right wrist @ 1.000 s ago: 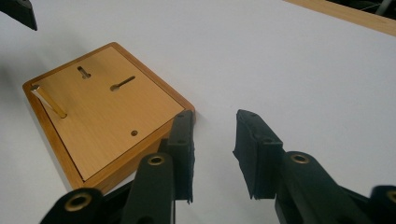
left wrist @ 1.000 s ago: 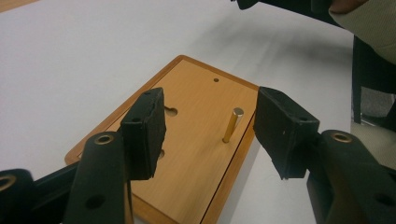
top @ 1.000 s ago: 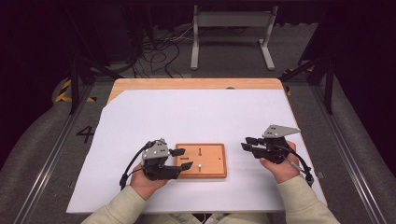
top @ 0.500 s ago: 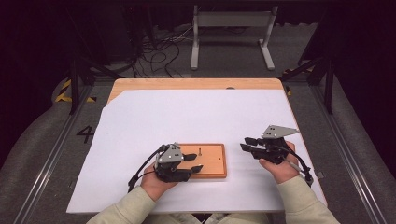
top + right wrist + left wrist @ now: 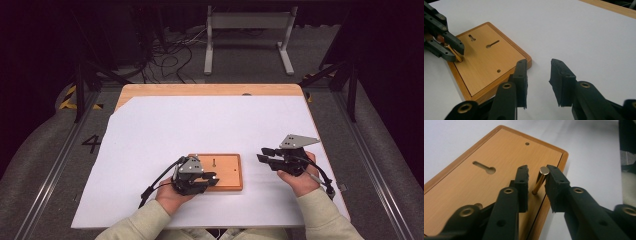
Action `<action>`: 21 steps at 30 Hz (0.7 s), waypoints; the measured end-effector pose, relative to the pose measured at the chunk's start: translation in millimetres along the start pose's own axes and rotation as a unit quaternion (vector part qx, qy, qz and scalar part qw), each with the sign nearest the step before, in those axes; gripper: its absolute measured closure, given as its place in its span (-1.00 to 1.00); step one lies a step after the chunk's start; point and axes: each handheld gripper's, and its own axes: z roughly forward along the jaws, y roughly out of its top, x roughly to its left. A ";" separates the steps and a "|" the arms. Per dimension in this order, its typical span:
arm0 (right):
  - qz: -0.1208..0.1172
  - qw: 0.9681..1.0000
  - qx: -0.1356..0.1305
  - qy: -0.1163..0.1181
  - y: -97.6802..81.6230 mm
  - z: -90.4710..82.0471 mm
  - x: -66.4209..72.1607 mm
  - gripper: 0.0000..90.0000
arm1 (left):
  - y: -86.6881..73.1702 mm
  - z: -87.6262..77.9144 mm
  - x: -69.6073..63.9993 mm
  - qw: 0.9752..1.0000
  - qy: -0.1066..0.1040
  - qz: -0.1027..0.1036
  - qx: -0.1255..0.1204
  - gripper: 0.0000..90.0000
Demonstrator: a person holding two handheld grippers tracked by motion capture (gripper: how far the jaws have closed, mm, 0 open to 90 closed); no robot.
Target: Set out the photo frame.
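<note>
A wooden board point(image 5: 227, 172) with keyhole slots lies on the white sheet point(image 5: 200, 125). A short brass pin point(image 5: 540, 181) stands in the board close to its near edge. My left gripper point(image 5: 537, 170) straddles this pin, and its jaws have just been closing. One pad touches the pin's top, while the other still stands a small gap away. From above, the left gripper point(image 5: 212, 177) sits over the board's near left part. My right gripper point(image 5: 262, 154) hovers to the right of the board, open with nothing between its jaws point(image 5: 537, 65). The right gripper view also shows the board point(image 5: 486, 62) and the pin point(image 5: 455, 55).
The white sheet covers most of a wooden table point(image 5: 210, 90). Beyond the table's far edge are cables point(image 5: 165, 55) and a metal stand point(image 5: 250, 30) on a dark floor. A cable point(image 5: 155, 182) trails from the left gripper over the sheet.
My left gripper has dropped toward the board's near left part, and its jaws have narrowed around the brass pin. The right gripper has stayed where it was.
</note>
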 end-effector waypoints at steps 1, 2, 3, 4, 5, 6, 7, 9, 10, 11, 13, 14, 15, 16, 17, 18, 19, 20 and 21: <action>-0.001 1.000 0.001 0.001 -0.1 0.5 0.1 0.49 | 0.0 0.8 -0.3 1.000 0.000 0.005 0.000 0.74; -0.001 1.000 0.001 0.001 -0.1 0.5 0.1 0.49 | 0.1 1.1 -0.8 1.000 0.001 0.009 0.000 0.74; -0.001 1.000 0.001 0.001 -0.1 0.6 0.1 0.49 | -0.1 1.4 -2.3 1.000 0.000 0.012 0.003 0.79; 0.000 1.000 0.001 0.002 -0.2 0.8 0.1 0.49 | -0.3 2.1 -3.5 1.000 0.006 0.020 0.002 0.82; 0.000 1.000 0.002 0.003 -0.3 1.1 0.1 0.49 | -0.5 2.2 -3.3 1.000 0.006 0.024 0.001 0.84; 0.000 1.000 0.002 0.003 -0.3 1.2 0.2 0.49 | -0.8 2.1 -2.9 1.000 0.004 0.026 0.001 0.85; -0.001 1.000 0.002 0.004 -0.3 1.4 0.5 0.49 | -2.2 2.5 -2.1 0.999 0.003 0.033 -0.004 0.86; -0.001 1.000 0.002 0.005 -0.2 1.7 0.7 0.49 | -2.8 2.6 -2.8 0.999 0.005 0.040 -0.005 0.86; -0.001 1.000 0.002 0.005 -0.1 1.8 0.7 0.49 | -3.0 2.8 -3.3 0.999 0.006 0.042 -0.006 0.86; -0.001 1.000 0.003 0.006 -0.1 2.0 0.8 0.49 | -3.2 2.8 -3.8 0.999 0.008 0.047 -0.006 0.86; -0.001 1.000 0.004 0.006 -0.1 2.2 1.1 0.49 | -3.5 3.1 -6.3 0.998 0.017 0.066 -0.006 0.87; -0.001 1.000 0.004 0.006 -0.1 2.2 1.1 0.49 | -3.5 3.1 -6.3 0.998 0.017 0.066 -0.006 0.87; -0.001 1.000 0.004 0.006 -0.1 2.2 1.1 0.49 | -3.7 3.2 -8.3 0.996 0.025 0.080 -0.005 0.87; -0.001 1.000 0.004 0.006 -0.1 2.3 1.0 0.49 | -3.7 3.0 -9.2 0.995 0.030 0.090 -0.003 0.87; -0.001 1.000 0.004 0.006 -0.1 2.2 0.9 0.49 | -4.1 3.0 -10.2 0.995 0.033 0.096 -0.003 0.87; -0.001 1.000 0.003 0.006 -0.1 2.1 0.9 0.49 | -4.5 2.9 -11.0 0.994 0.037 0.106 -0.002 0.87; -0.001 1.000 0.003 0.006 0.0 2.1 0.8 0.49 | -4.8 3.0 -12.1 0.993 0.042 0.114 -0.002 0.87; -0.001 1.000 0.003 0.006 0.0 2.1 0.8 0.49 | -5.0 2.8 -13.5 0.991 0.045 0.122 -0.001 0.87; -0.001 1.000 0.004 0.006 0.0 2.1 0.9 0.49 | -5.5 2.7 -15.6 0.990 0.051 0.132 -0.001 0.87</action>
